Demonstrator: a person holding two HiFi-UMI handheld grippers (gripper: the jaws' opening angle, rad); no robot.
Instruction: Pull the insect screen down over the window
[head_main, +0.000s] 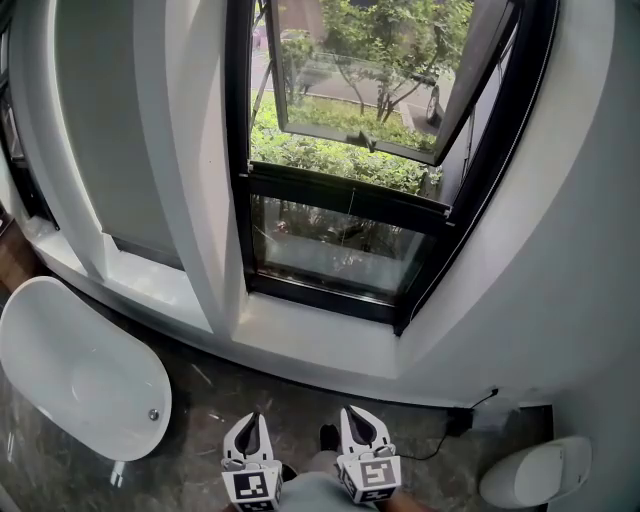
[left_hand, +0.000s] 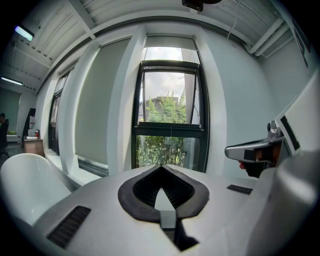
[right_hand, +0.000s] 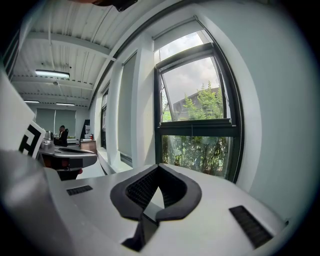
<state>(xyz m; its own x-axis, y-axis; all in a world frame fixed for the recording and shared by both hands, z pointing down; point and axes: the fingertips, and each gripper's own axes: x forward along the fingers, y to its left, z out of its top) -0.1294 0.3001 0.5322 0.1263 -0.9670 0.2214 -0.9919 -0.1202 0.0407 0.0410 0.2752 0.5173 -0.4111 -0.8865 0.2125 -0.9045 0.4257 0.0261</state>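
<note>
Left hand-held gripper (head_main: 252, 425) and right hand-held gripper (head_main: 356, 420), both closed, face window (head_main: 340, 245).

White freestanding bathtub (head_main: 80, 370) sits lower left on the dark marbled floor (head_main: 200, 395). Lower right, there's a rounded white fixture (head_main: 535, 472), with a black plug and cable (head_main: 458, 421) just left of it at the wall's foot. Green shrubs (head_main: 330, 155) fill the upper middle, outdoors.

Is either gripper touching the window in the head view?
No, the left gripper and right gripper show at the bottom edge, apart from the window.
</note>
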